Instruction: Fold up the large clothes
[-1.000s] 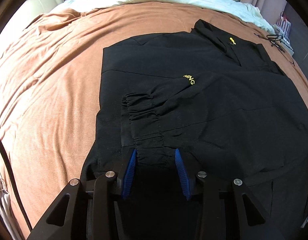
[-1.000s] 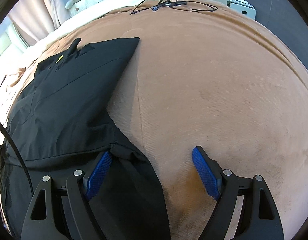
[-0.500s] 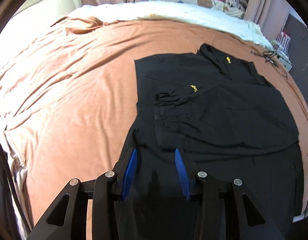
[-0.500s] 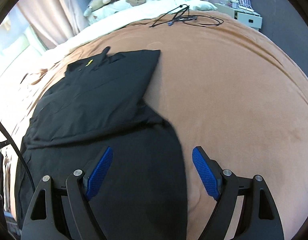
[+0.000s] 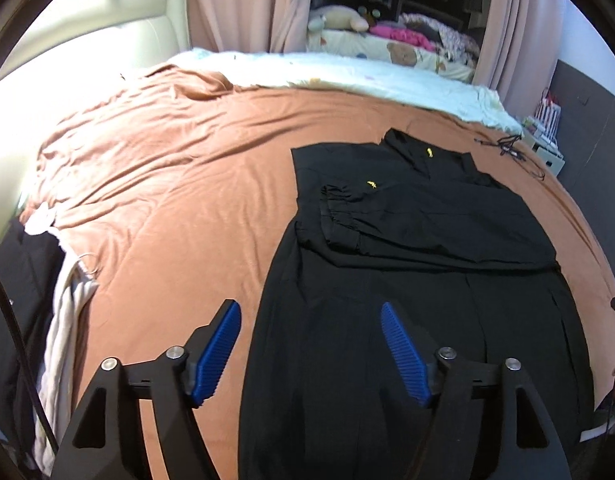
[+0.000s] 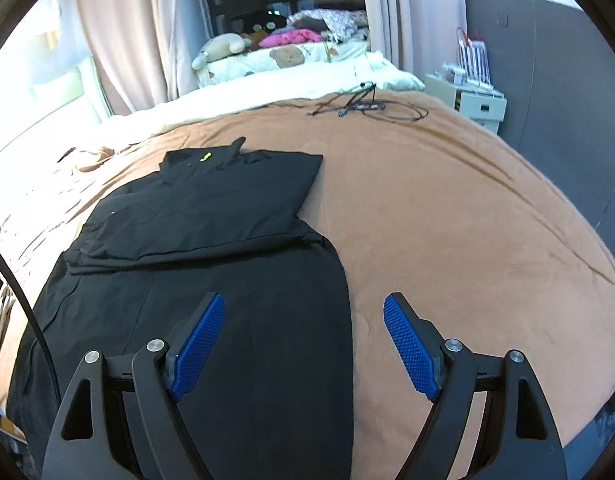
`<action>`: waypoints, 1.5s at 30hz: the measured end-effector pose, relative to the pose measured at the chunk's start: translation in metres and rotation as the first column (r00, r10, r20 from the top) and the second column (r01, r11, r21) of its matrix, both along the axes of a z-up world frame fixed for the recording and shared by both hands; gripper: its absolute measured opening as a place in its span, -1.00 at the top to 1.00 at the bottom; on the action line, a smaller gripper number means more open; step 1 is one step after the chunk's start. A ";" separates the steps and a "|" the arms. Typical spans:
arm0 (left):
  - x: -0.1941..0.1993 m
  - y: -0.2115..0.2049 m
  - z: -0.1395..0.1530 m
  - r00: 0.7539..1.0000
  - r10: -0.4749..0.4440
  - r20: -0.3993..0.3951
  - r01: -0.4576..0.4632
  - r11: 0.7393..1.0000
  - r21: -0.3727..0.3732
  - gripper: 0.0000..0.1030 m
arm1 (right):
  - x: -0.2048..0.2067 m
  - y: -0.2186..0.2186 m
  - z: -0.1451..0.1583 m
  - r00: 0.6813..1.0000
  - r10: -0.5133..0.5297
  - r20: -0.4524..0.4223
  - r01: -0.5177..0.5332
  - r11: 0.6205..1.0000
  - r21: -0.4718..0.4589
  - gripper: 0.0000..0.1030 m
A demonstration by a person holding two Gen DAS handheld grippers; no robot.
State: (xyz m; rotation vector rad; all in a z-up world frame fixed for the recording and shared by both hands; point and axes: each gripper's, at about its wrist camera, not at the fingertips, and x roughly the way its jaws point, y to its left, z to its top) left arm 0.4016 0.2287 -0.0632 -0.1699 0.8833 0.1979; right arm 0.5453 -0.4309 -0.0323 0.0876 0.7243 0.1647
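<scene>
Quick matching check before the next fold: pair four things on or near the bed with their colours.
Things:
1. garment
2. bedspread
3. gripper pads
4. storage box

Colours:
a. blue
b. white
c. black
d. brown

Pairs: 1-c, 2-d, 3-a, 4-b

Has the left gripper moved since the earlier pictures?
Yes. The left gripper has pulled back and up from the black garment; the yellow logo now sits much farther away.
</scene>
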 end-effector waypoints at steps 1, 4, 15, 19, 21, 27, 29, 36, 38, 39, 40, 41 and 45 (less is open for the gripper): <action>-0.011 0.000 0.002 1.000 0.016 0.023 -0.016 1.000 0.007 -0.49 | -0.007 0.001 0.001 1.000 0.003 0.009 -0.003 1.000 -0.008 -0.57; -0.036 0.003 0.004 0.996 0.064 0.064 -0.064 0.998 -0.002 -0.58 | -0.034 0.000 0.004 1.000 0.004 0.021 -0.004 1.000 -0.003 -0.57; -0.119 -0.008 0.017 0.993 0.023 0.112 -0.020 0.999 -0.026 -0.58 | -0.122 -0.002 0.020 0.996 0.047 0.071 -0.048 0.999 0.009 -0.57; -0.157 -0.022 0.032 0.983 -0.034 0.178 0.042 0.998 -0.041 -0.79 | -0.166 -0.018 0.035 0.995 0.041 0.086 -0.048 0.995 0.083 -0.57; -0.177 -0.031 0.040 0.974 -0.046 0.220 0.051 0.999 -0.016 -0.97 | -0.187 -0.022 0.040 0.995 0.033 0.099 -0.040 0.996 0.077 -0.57; -0.226 -0.045 0.053 0.959 -0.077 0.274 0.083 0.997 -0.009 -0.99 | -0.237 -0.032 0.043 0.994 0.019 0.107 -0.024 0.999 0.046 -0.71; -0.240 -0.048 0.053 0.958 -0.079 0.275 0.086 0.996 -0.012 -0.99 | -0.251 -0.036 0.044 0.994 0.015 0.107 -0.022 0.998 0.056 -0.72; -0.279 -0.055 0.045 0.957 -0.079 0.279 0.094 0.995 -0.039 -0.99 | -0.273 -0.037 0.034 0.998 0.048 0.051 -0.052 0.994 0.098 -0.90; -0.289 -0.058 0.040 0.959 -0.078 0.274 0.094 0.994 -0.047 -0.99 | -0.279 -0.039 0.032 0.997 0.063 0.043 -0.067 0.993 0.098 -0.90; -0.294 -0.059 0.037 0.959 -0.077 0.271 0.095 0.994 -0.052 -0.99 | -0.284 -0.039 0.029 0.997 0.069 0.039 -0.072 0.993 0.089 -0.90; -0.299 -0.059 0.035 0.960 -0.078 0.270 0.097 0.994 -0.058 -0.99 | -0.288 -0.041 0.029 0.997 0.068 0.033 -0.071 0.994 0.084 -0.90; -0.305 -0.060 0.032 0.961 -0.078 0.267 0.100 0.993 -0.066 -0.99 | -0.292 -0.043 0.028 0.998 0.064 0.022 -0.066 0.995 0.080 -0.90; -0.325 -0.067 0.022 0.963 -0.090 0.255 0.111 0.991 -0.069 -0.99 | -0.311 -0.051 0.028 0.998 0.060 0.017 -0.061 0.993 0.105 -0.90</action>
